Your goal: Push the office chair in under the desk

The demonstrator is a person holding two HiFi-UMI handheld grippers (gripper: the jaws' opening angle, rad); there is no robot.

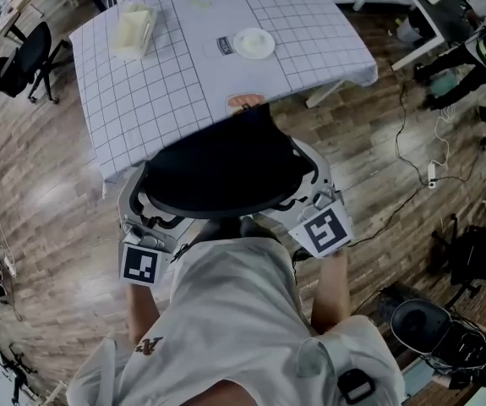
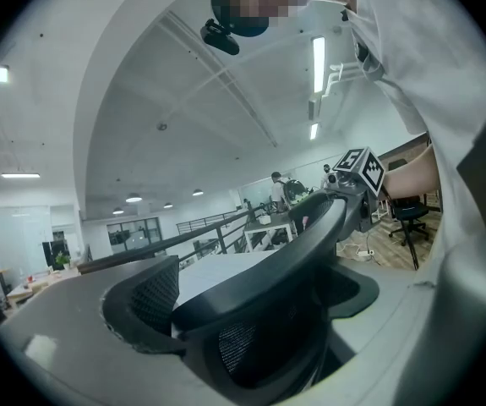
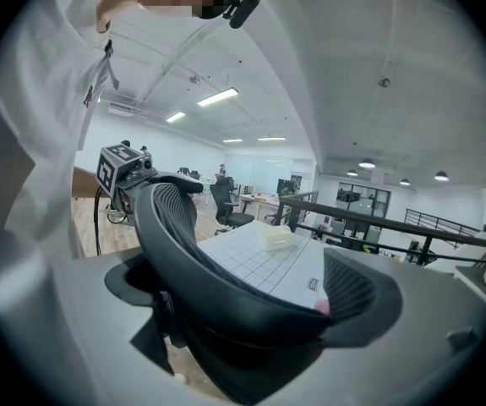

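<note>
Backrest of office chair, frame centre, clenched at its ends by left hand-held gripper and right hand-held gripper, probably for straight push under counter.

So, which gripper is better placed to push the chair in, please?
Right, slightly. The left gripper and the right gripper are each shut on an end of the backrest, but the desk edge slants away on the right, so that end likely needs more push.
</note>
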